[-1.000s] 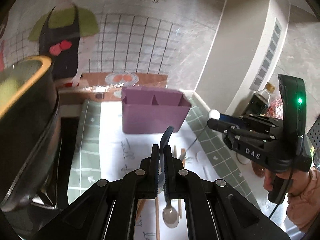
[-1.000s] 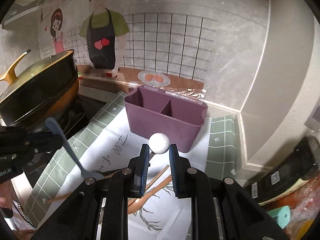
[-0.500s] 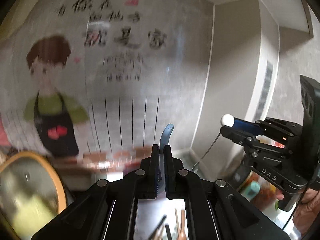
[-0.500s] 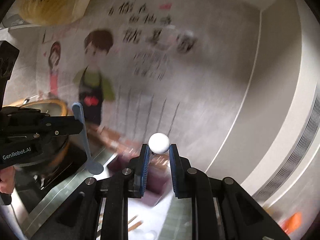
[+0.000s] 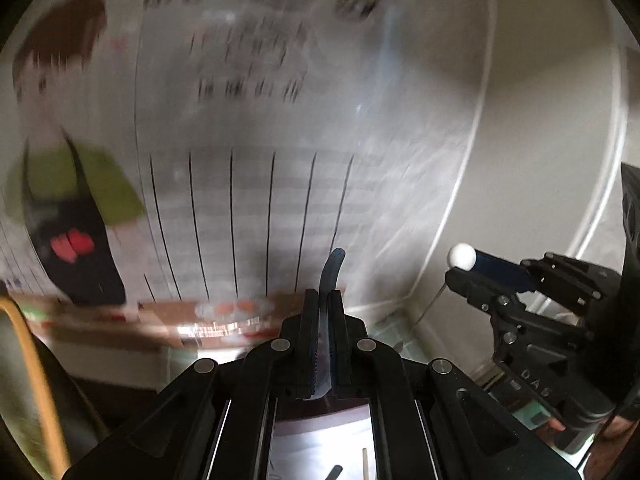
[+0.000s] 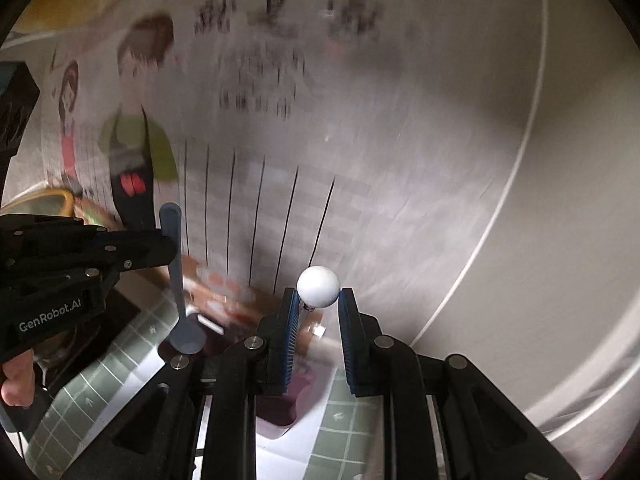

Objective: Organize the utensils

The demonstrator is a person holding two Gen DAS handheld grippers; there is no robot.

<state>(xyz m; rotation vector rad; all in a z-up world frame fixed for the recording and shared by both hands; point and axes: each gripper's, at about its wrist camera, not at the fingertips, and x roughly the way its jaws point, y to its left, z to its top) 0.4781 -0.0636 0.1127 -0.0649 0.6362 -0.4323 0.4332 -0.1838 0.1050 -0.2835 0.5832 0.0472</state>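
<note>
My left gripper is shut on the handle of a blue-grey spoon. In the right wrist view that spoon hangs bowl down from the left gripper, just above the purple utensil holder. My right gripper is shut on a thin utensil with a white ball end. From the left wrist view the right gripper is at the right, level with the left one, and the ball sticks out of it. Most of the holder is hidden behind the fingers.
A dark pan with a yellow rim stands at the left. A green tiled mat and white paper lie under the holder. Loose utensils lie on the paper below my left gripper. The stickered wall is close ahead.
Both grippers have risen and moved forward toward the wall, each still holding its utensil. The purple holder has slid from mid-frame to the bottom edge, and the views are now motion-blurred.
</note>
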